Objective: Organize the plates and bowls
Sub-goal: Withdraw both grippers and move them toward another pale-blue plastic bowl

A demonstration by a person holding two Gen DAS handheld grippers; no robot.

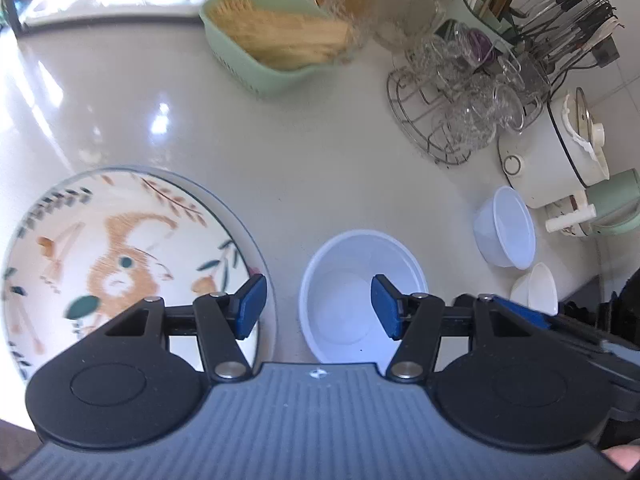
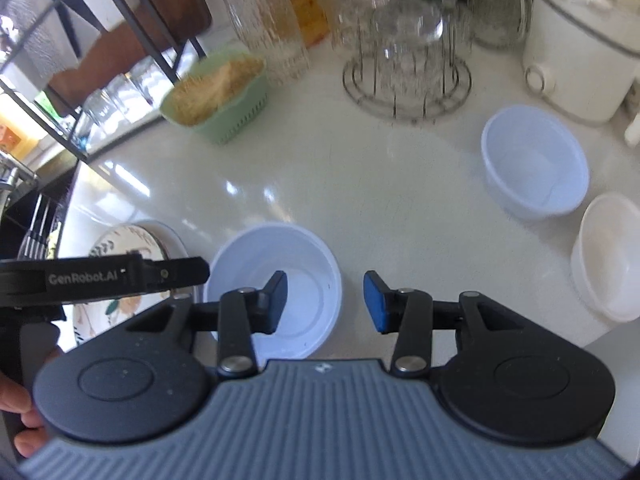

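While both tools hang above the bench [image 1: 320,152] with nothing in them, the next bowl or plate should be chosen with care before any descent is made. The left hand-held gripper [image 1: 319,307] is seen with its blue pads spread and empty; the right hand-held gripper [image 2: 325,302] is also parted, less widely, and nothing is pinched by it. In the left wrist view, the white bowl [image 1: 362,296] lies at about 6 o'clock on the bench, directly under the gap of the pads, and the painted plate [image 1: 120,252] lies at 8 o'clock, just beside the bowl but apart from it. Two more bowls are found at 3 o'clock: a second white bowl [image 1: 505,227] and, just beside it, a cream bowl [image 1: 536,290], both near the white cooker [image 1: 552,160]. It is judged that a bowl is best taken by its rim, one pad inside and one outside the wall, so that it can be nested into another bowl without sliding. The wall looks thin and smooth, maybe plastic, so a firm but gentle squeeze is advised. The plate looks like glazed ceramic, with a brown animal and leaves painted on it, and its low edge could be hard to catch from above.
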